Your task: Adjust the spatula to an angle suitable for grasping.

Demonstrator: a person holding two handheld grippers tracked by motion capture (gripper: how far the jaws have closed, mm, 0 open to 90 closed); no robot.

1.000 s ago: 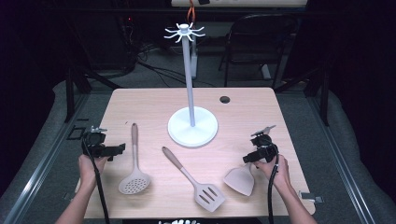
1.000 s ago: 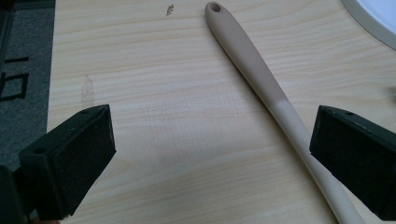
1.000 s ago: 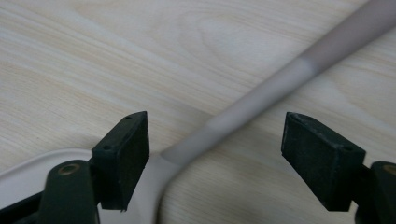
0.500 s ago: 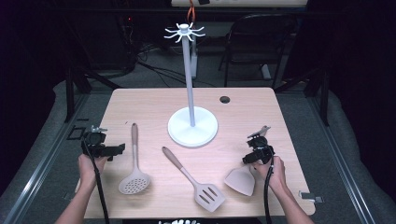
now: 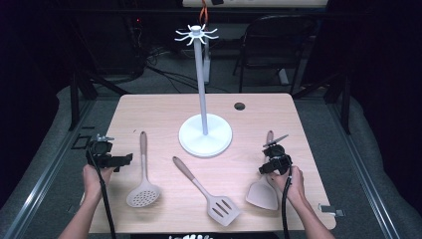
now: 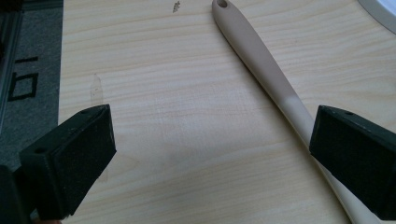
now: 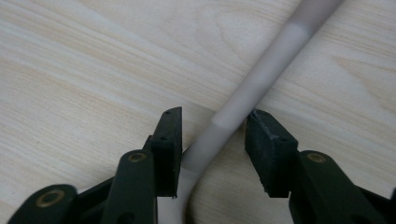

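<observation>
A pale solid spatula lies at the table's right front, handle pointing away from me. My right gripper sits over its neck. In the right gripper view the handle runs between the two jaws of the right gripper, which have just been closing; a gap still shows beside it. My left gripper rests at the left front, open, with the skimmer's handle passing by its right jaw. The skimmer lies just right of it.
A slotted turner lies diagonally at the front centre. A white stand with a tall pole and hooked top rises from the table's middle. A dark round hole marks the far side. The table edges are close beside both hands.
The right gripper has tipped slightly over the spatula's handle. The left gripper and the utensils have kept still.
</observation>
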